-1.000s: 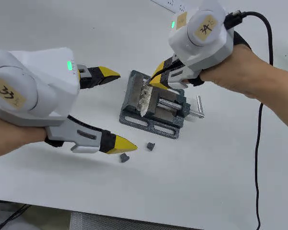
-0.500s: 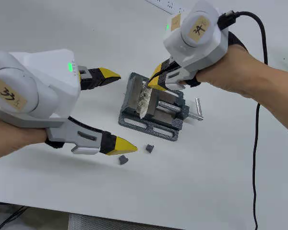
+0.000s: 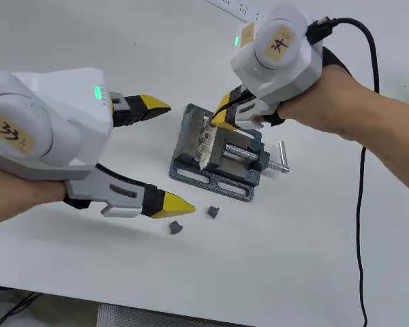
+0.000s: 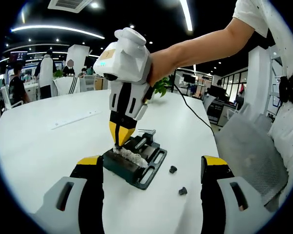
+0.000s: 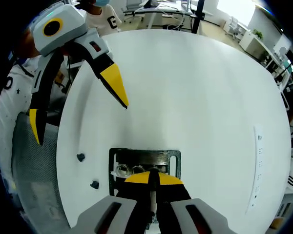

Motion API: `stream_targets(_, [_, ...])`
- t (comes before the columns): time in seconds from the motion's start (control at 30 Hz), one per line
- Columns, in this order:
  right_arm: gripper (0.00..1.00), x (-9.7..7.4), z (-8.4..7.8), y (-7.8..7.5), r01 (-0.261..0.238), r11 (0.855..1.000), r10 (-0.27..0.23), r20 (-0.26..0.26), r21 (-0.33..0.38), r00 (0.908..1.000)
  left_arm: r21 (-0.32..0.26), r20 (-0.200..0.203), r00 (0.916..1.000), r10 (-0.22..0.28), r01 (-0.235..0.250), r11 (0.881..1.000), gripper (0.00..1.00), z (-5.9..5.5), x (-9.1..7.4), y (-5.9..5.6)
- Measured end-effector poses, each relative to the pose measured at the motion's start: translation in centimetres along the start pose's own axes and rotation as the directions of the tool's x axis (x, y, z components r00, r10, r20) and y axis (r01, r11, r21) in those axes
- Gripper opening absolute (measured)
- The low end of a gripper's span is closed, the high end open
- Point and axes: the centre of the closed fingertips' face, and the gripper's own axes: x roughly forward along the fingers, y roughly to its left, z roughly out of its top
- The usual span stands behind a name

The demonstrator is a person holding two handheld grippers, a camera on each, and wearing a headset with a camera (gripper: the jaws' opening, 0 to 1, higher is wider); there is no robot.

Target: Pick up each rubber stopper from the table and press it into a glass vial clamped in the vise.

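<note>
While the right gripper (image 3: pixel 218 121) sits pinched shut over the vise (image 3: pixel 221 180), the left gripper (image 3: pixel 167 154) hangs wide open

Right gripper's jaws are pressed tight together, yellow tips pointing down right at the glass vials (image 3: pixel 206 141) clamped in the vise. Can't tell if there's a stopper caught between them, the tips hide that spot. Left gripper has hold of nothing, jaws spread far apart, hovering over the white table (image 3: pixel 123 272) just left of the vise, and its lower tip is just beside one rubber stopper (image 3: pixel 175 227). The second stopper (image 3: pixel 213 212) lies near the first, in front of the vise base, and both are loose on the table. From the left gripper view the vials read as a pale row along the vise opening, right gripper's tips right on top of them. Black cable (image 3: pixel 360 204) hangs off the right gripper and runs down the right side
</note>
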Motion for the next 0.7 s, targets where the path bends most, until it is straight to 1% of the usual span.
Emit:
stream_targets(0.2, [0.0, 0.12, 0.0, 0.02, 0.011, 1.0, -0.011, -0.006, -0.003, 0.9999, 0.001, 0.002, 1.0, -0.001, 0.001, 1.0, 0.81, 0.08, 0.11, 0.11])
stream_targets(0.27, [0.0, 0.16, -0.07, 0.06, 0.018, 1.0, -0.018, -0.005, -0.012, 0.9998, 0.002, 0.003, 1.0, -0.001, 0.001, 1.0, 0.81, 0.12, 0.18, 0.13])
stream_targets(0.43, [0.0, 0.28, 0.13, -0.12, 0.037, 0.998, -0.039, -0.028, -0.053, 0.9988, 0.002, 0.003, 1.0, -0.005, 0.005, 1.0, 0.81, 0.21, 0.37, 0.06])
stream_targets(0.63, [0.0, 0.18, 0.13, 0.03, 0.055, 0.998, -0.055, -0.008, -0.043, 0.9984, 0.008, 0.0, 1.0, -0.009, 0.009, 1.0, 0.81, 0.41, 0.48, -0.26])
stream_targets(0.7, [0.0, 0.17, 0.32, -0.06, 0.053, 0.999, -0.053, 0.018, 0.003, 0.9984, 0.011, -0.003, 0.9999, -0.011, 0.011, 1.0, 0.81, 0.39, 0.43, -0.39])
